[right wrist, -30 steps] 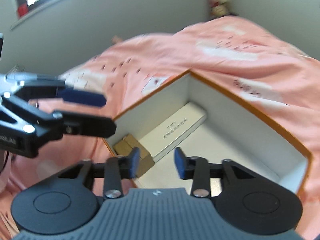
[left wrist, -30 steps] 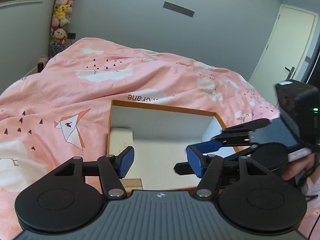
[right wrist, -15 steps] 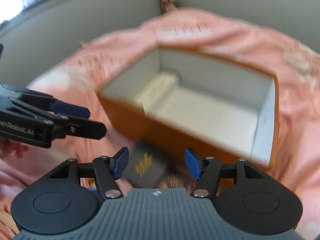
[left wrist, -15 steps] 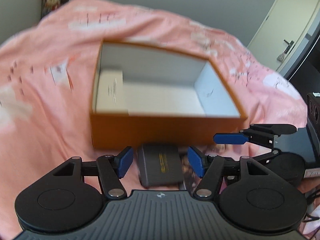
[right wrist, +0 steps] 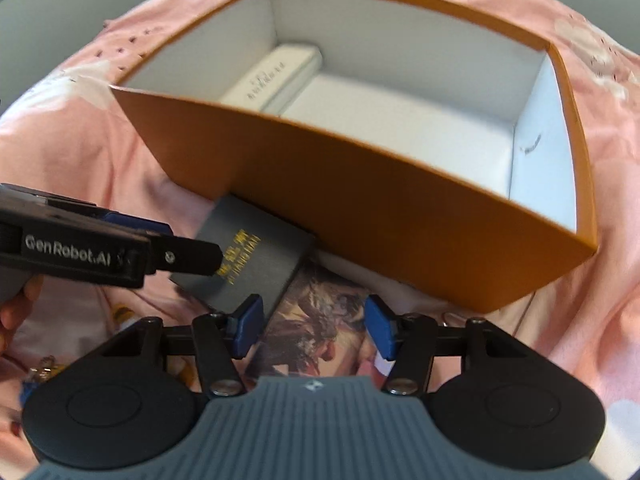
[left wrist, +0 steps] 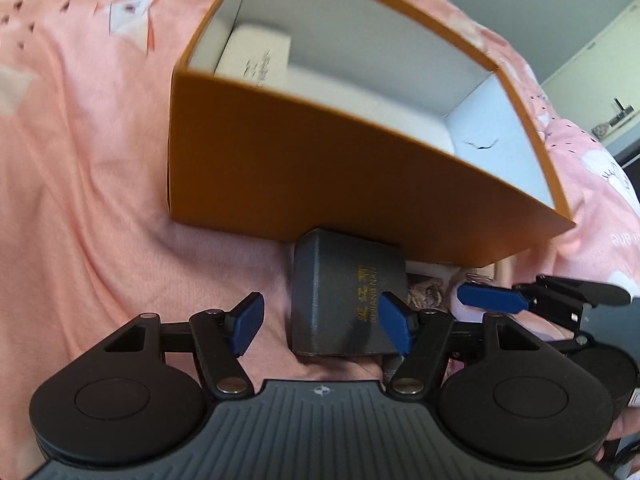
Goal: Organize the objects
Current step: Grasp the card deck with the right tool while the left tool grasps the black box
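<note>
Both grippers spread, left gripper (left wrist: 322, 322) over dark gray box (left wrist: 344, 304), right gripper (right wrist: 312, 326) over picture card (right wrist: 316, 328). Orange box (right wrist: 400, 216) at 12 o'clock on pink bed (left wrist: 80, 160), white case (right wrist: 276, 76) inside.

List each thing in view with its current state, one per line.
Orange box: open, no lid, on the pink bedspread.
White case: lying inside the box, against its left wall.
Dark grey box: closed, on the bedspread outside the orange box.
Picture card: flat beside the grey box.
Left claw: open, empty.
Right claw: open, empty.
</note>
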A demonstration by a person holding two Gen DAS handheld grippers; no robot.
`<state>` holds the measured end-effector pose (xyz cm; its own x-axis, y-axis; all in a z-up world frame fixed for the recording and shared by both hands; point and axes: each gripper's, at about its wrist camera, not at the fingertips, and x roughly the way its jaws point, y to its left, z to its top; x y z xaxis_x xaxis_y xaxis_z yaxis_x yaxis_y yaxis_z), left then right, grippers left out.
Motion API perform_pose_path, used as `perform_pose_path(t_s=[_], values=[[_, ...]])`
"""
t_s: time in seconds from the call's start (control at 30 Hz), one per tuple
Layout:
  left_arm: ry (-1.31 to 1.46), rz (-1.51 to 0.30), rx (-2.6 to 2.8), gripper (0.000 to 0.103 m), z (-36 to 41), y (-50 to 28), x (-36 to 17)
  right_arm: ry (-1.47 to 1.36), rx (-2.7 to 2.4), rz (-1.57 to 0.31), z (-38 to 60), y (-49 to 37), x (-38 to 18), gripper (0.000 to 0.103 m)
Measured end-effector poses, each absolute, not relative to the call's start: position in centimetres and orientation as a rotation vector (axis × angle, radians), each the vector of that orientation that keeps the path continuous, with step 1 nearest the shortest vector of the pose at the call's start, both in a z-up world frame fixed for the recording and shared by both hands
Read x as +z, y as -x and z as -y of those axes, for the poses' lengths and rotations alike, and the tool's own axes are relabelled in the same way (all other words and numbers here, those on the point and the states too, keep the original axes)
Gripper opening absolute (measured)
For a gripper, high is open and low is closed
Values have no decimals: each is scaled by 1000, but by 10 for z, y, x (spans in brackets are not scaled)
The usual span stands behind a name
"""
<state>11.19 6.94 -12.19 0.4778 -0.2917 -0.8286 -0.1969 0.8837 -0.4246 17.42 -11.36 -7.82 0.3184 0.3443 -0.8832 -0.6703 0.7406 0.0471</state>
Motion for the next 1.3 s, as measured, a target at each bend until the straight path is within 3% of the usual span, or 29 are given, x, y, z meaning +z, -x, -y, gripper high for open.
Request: perform_pose_path(t_s=[0.5, 0.63, 0.8, 0.9, 1.13, 1.3], values=[[701, -1140, -119, 84, -84, -137, -152, 275, 671, -1123, 129, -188, -96, 59], [697, -1137, -131, 75, -80, -140, -148, 264, 674, -1132, 133, -188, -96, 59], [683, -1102, -124, 55, -88, -128, -135, 264, 661, -1152, 136, -185, -94, 62], [659, -1085, -123, 50, -89, -121, -125, 273, 660, -1172, 136, -185, -94, 64], [556, -1031, -75, 47, -93, -100, -100, 274, 680, -1237, 129, -182, -96, 74], [561, -1048, -59, 47, -97, -98, -103, 313, 640, -1255, 122, -181, -107, 70]])
